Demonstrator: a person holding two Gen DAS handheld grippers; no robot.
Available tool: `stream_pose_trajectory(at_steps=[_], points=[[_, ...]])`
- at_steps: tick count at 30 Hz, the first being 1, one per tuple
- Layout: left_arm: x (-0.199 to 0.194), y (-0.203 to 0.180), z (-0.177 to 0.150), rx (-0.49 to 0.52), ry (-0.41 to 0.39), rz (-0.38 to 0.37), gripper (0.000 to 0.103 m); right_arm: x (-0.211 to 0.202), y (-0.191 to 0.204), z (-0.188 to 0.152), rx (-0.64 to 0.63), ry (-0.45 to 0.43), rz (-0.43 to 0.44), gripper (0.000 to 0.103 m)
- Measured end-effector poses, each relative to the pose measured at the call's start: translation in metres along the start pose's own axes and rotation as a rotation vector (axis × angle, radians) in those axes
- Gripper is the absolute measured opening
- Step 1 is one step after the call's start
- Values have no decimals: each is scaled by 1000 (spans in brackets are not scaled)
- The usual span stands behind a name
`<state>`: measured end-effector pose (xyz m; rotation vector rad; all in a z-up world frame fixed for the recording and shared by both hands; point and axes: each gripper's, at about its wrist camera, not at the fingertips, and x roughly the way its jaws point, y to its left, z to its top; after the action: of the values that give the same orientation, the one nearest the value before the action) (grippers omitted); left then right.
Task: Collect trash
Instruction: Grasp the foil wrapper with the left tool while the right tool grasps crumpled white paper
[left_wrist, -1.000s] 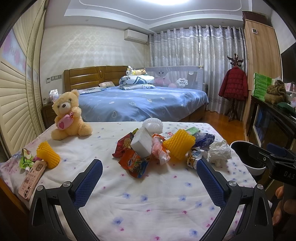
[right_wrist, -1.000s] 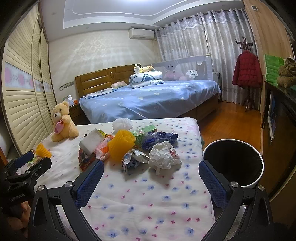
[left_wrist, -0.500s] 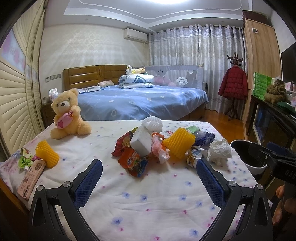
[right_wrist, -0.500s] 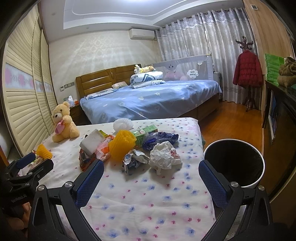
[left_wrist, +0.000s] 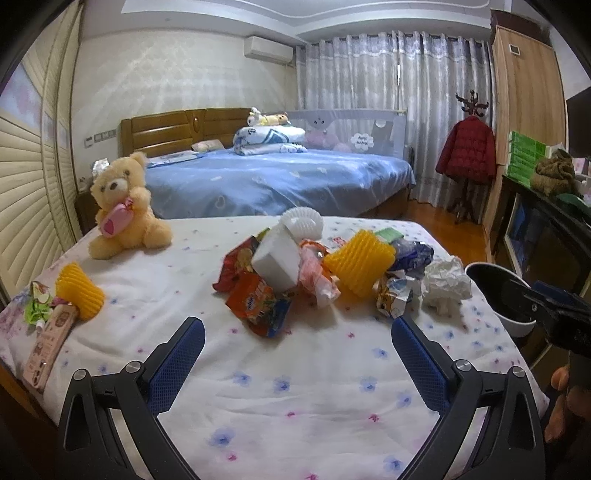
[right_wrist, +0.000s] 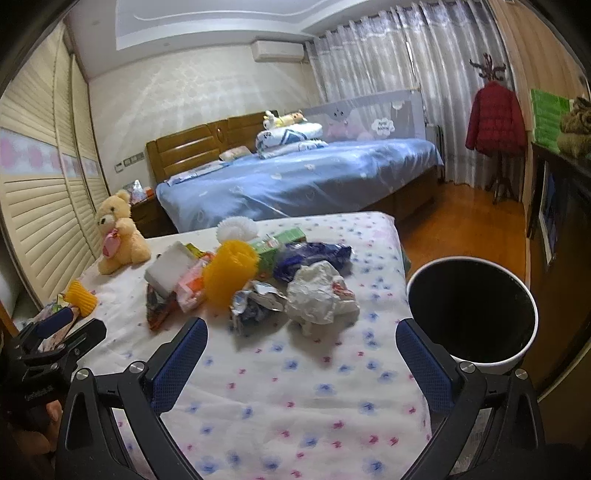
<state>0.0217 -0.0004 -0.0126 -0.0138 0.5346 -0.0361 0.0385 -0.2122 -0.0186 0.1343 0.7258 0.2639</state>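
- Bedroom: a table under a white floral cloth fills the foreground, with a blue bed behind it at 12 o'clock and grey curtains beyond.
- Trash is heaped mid-table: a white block, an orange wrapper at its 6 o'clock, a yellow foam net at its 3 o'clock, and a white paper cup liner at its 12 o'clock.
- Right of the net lie a crushed silver wrapper, a crumpled white paper touching it, and a blue bag behind both.
- A bin, white outside and dark inside, stands just off the table's right edge, at 3 o'clock from the paper; I cannot see anything in it, though the inside is too dark to be sure.
- A teddy sits at the far left, holding a pink heart.
- At 9 o'clock a second net lies beside a pink box and a green wrapper.
- Left tongs hang above the near cloth, jaws spread wide, nothing between them.
- Right tongs hover likewise, wide apart and empty, the paper just ahead at 12 o'clock.
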Motion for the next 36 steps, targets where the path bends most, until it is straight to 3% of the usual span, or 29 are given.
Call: stream_pose_trajectory(at_steps=[5,15,24,26,29,31,34,36], points=[[20,-8,4,8,49,-38,101,17,-18,5,23,47,-3,98],[66,-34,22,57,113,-107,91,61,-38,10,71,171,87,66],[109,-55,30,96,212,-155,83,87,-42,12,81,224,122,36],[119,-59,32,118,239,-145,78,90,-42,11,83,233,135,29],[132,-63,33,136,281,-143,61,91,-45,10,96,236,154,16],[135,-62,34,130,304,-159,35,89,-45,10,100,227,156,14],[135,-59,35,118,325,-190,10,84,-45,9,106,213,154,13],[128,-55,37,116,311,-200,9,80,-47,8,116,208,154,12]])
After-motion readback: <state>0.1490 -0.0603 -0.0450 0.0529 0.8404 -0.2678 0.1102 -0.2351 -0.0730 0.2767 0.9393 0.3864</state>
